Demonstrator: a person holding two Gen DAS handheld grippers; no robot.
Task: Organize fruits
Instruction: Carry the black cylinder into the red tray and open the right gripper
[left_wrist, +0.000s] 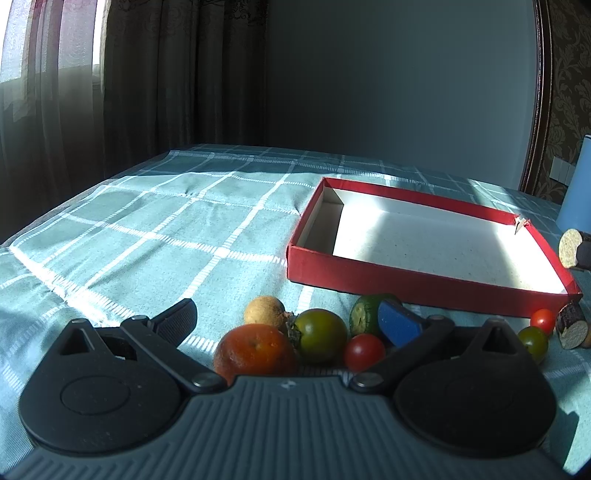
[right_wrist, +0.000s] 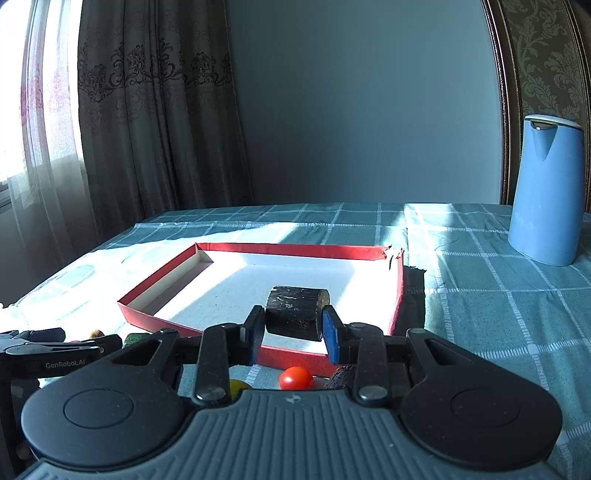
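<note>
The right tool (right_wrist: 294, 325) pinches a short dark log-shaped piece (right_wrist: 297, 312) with rough bark and a pale cut end, held over the near edge of the flat red cardboard box (right_wrist: 397, 295). The left tool (left_wrist: 291, 319) is spread wide, low over a bunch of round fruits on the worktop's checked cloth (left_wrist: 147, 229): a dull orange (left_wrist: 255, 350), a green tomato (left_wrist: 321, 334), a small red tomato (left_wrist: 364, 350) and a brown bumpy one (left_wrist: 264, 310). A smooth blue jug (right_wrist: 543, 192) stands near the far right edge.

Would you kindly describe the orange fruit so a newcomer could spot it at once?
Start at the red box on the checked cloth; a cluster of fruit lies before its near wall. The mandarin sits nearest the open left gripper, the largest, and the only orange one there.
</note>
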